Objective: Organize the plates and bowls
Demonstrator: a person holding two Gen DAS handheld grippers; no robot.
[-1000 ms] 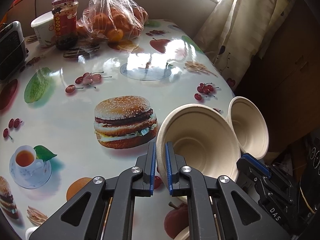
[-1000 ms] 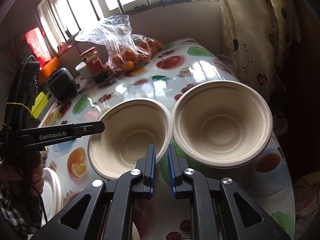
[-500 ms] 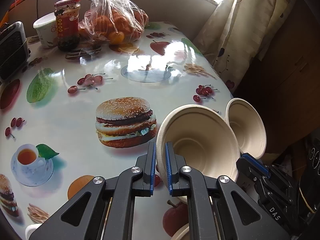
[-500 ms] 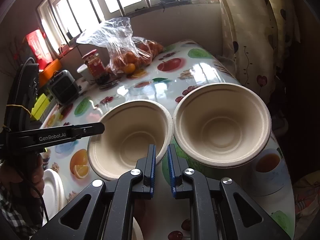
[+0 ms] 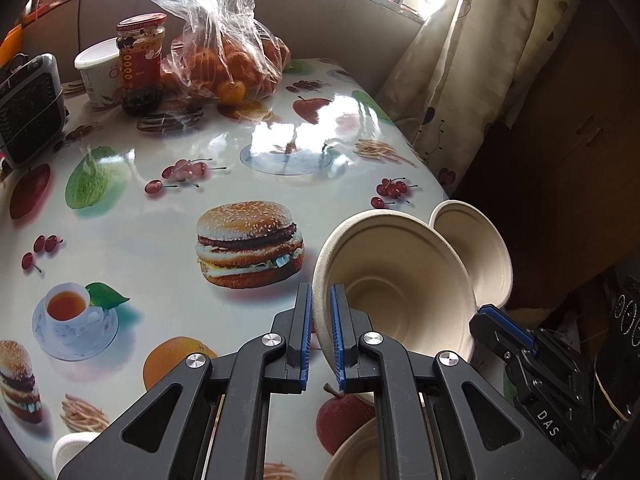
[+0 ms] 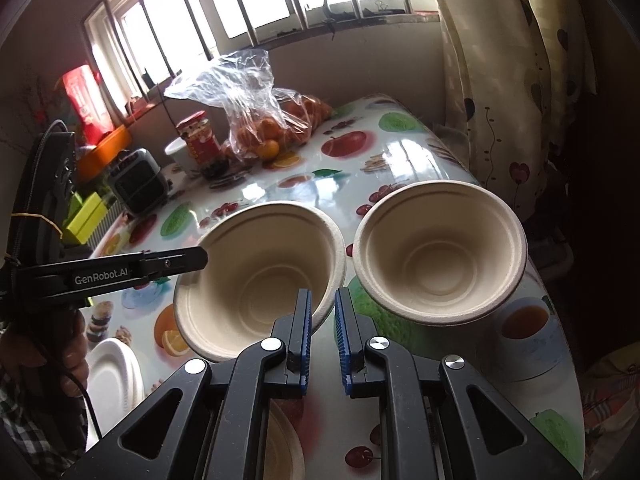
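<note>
Between left tool point(image 5: 320, 336) pads: bowl point(image 5: 394, 284) rim

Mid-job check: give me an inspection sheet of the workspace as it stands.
Surface: table under glossy food-print cloth, window glare.
Job's things: left bowl and right bowl side by side; third bowl at near edge; white plates.
Clutter: bag of oranges, jar, white cup, small heater.
Grippers: left gripper shut on left bowl's rim; right gripper shut, grip unclear.
Cables: black cable below left gripper.
Surroundings: barred window, curtain.
</note>
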